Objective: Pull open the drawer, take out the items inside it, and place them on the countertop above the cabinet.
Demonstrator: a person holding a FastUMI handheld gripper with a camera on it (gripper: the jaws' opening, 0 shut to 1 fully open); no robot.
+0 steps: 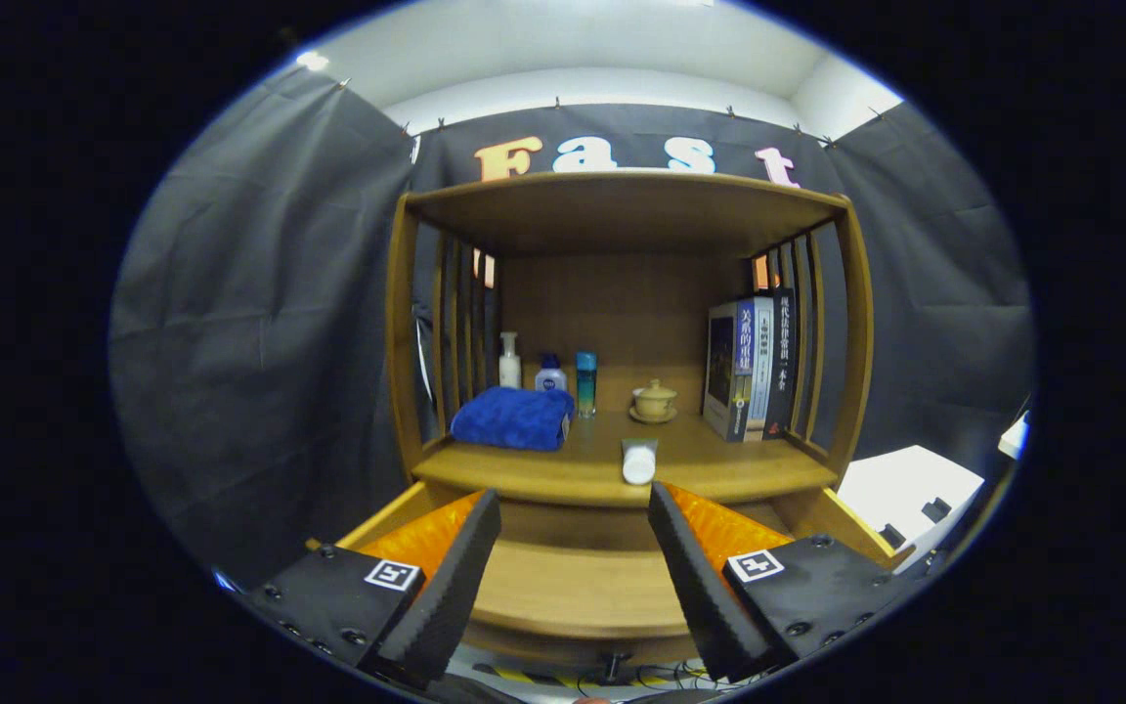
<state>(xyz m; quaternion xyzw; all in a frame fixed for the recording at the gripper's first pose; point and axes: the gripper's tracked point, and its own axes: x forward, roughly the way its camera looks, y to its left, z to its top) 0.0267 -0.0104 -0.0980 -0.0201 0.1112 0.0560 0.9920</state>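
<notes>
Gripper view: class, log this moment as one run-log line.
gripper: open, holding nothing | drawer: pulled open below fingers | white tube: lying on countertop just beyond fingers | blue towel: on countertop

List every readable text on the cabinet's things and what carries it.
Upright books on the wooden shelf: spine characters too blurred to read.
White bottle with blue cap: label too small.
Open gripper above the pulled-out wooden drawer: square coded markers, no words.
</notes>
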